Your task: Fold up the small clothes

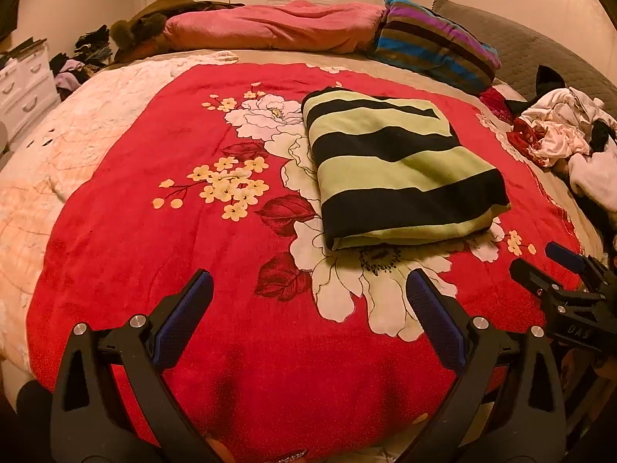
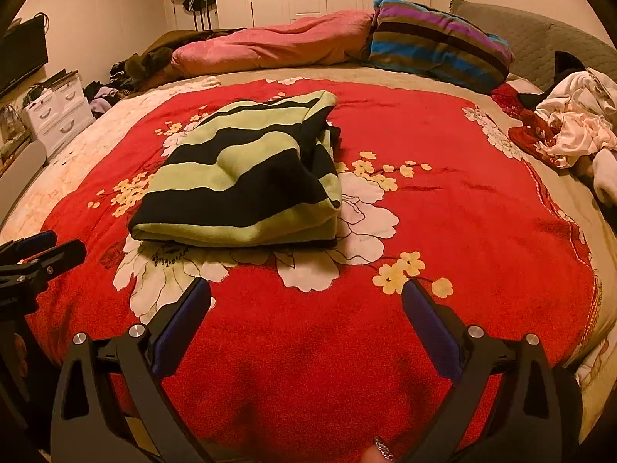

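The left gripper [image 1: 308,297] hung over the red floral blanket [image 1: 127,239] with its jaws spread wide and nothing between them. Ahead of it lay the green-and-black striped garment [image 1: 401,166], folded into a compact rectangle, seemingly finished and let go. The right gripper [image 2: 306,305] was equally wide and empty. Far right, the heap of unfolded clothes [image 2: 574,123] waited, probably the next source.

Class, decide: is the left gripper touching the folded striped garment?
Apart. The left wrist view shows the left gripper open, with bare red blanket between its fingertips and the folded striped garment.
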`<state>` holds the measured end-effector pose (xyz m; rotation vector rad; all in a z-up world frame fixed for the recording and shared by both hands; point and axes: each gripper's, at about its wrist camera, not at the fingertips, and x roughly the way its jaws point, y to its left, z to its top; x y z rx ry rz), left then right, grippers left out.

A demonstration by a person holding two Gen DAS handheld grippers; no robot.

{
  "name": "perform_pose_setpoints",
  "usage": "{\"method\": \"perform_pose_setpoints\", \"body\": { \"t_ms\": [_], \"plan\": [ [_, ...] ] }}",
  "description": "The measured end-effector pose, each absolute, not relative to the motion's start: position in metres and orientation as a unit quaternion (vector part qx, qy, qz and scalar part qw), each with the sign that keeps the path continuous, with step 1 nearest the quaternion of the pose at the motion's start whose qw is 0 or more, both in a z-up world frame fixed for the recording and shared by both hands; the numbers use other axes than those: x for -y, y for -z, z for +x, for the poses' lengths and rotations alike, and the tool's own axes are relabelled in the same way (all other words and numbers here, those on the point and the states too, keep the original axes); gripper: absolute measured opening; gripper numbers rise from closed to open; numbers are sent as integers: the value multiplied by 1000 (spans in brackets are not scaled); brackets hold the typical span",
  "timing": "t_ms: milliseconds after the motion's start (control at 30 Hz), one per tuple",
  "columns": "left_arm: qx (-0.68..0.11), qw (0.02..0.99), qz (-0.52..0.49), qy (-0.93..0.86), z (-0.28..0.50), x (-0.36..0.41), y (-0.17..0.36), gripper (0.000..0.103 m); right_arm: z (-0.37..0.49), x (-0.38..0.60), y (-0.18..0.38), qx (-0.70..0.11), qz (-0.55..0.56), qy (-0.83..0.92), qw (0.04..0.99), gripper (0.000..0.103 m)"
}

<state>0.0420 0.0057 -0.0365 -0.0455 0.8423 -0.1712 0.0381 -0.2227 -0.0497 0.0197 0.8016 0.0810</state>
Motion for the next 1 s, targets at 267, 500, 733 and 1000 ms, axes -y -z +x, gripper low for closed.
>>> {"method": "perform_pose_setpoints", "body": {
  "t_ms": [267,500,733,1000],
  "plan": [
    [-411,908,-19,78,43,-6,37,94,38,223,49,-391,10,-39,920,99],
    [-410,909,-20,76,42,-5,37,94,38,224,51,-391,10,-38,920,99],
    [-410,909,-20,75,42,-6,36,94,38,225,51,-390,10,-38,920,99],
    [-408,910,-16,74,41,-5,35,94,38,226,50,-390,10,-38,920,99]
  ]
}}
